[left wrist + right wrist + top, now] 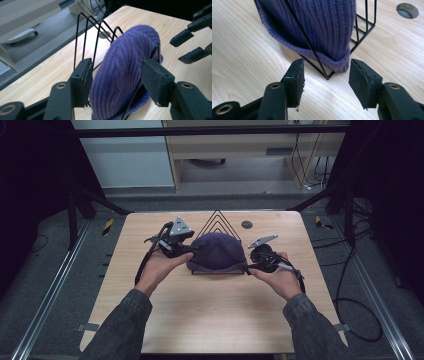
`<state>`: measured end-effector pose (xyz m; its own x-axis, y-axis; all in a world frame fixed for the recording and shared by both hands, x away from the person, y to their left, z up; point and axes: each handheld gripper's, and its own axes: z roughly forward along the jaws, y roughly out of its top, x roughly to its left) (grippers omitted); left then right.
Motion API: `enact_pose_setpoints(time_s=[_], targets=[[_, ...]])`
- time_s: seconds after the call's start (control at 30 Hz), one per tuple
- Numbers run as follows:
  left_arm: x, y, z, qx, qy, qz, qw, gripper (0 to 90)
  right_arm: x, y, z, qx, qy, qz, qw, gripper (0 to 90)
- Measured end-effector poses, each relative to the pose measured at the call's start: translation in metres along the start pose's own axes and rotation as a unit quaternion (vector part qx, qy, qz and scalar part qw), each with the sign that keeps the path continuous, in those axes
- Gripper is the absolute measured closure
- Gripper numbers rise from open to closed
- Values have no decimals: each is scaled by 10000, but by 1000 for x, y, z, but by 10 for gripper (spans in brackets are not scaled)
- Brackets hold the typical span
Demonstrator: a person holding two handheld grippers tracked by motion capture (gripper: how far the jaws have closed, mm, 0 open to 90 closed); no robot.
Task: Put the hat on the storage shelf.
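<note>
Left gripper (116,80): jaws spread wide, straddling the near end of the purple knit hat (130,67); the pads stand on either side of the knit, and I cannot tell whether either one touches it.

Right gripper (325,75): jaws spread, holding nothing, poised just short of the hat's lower hem (329,58) and the corner of the wire rack (327,75).

Hat: draped over the black wire rack (216,222), near the middle of the wooden table (210,315), between the two grippers.

Rack: a row of triangular wire loops on a low frame (the loops rise behind and through the knit).

Long axis: seen from the high view, the hat runs left to right across the table, so each gripper faces one end of it.

Key relation: the hat lies straight ahead of the left gripper, already between its jaws; for the right gripper it lies ahead and slightly above the jaw line.

Nearer hand: the left, by my judgement, since only closing remains for it to grip.

Likely next need: the right gripper must advance to the hem without catching the wire.
</note>
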<state>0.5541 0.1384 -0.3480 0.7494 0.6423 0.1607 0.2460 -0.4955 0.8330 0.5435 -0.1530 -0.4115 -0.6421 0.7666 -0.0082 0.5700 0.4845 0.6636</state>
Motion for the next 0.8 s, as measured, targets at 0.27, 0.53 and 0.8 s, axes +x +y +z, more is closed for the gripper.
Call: enact_pose_setpoints(time_s=[0.27,0.53,0.8], targets=[[-2,-1,-5,2,42,18,10000,353,2,1,-5,-134,-55,22,9999,418],[-4,-3,-8,53,95,-191,9998,193,8,6,-13,-344,-134,7,9993,314],[-12,-4,-15,92,-2,-417,9991,123,17,14,-24,-734,-322,-92,9967,155]])
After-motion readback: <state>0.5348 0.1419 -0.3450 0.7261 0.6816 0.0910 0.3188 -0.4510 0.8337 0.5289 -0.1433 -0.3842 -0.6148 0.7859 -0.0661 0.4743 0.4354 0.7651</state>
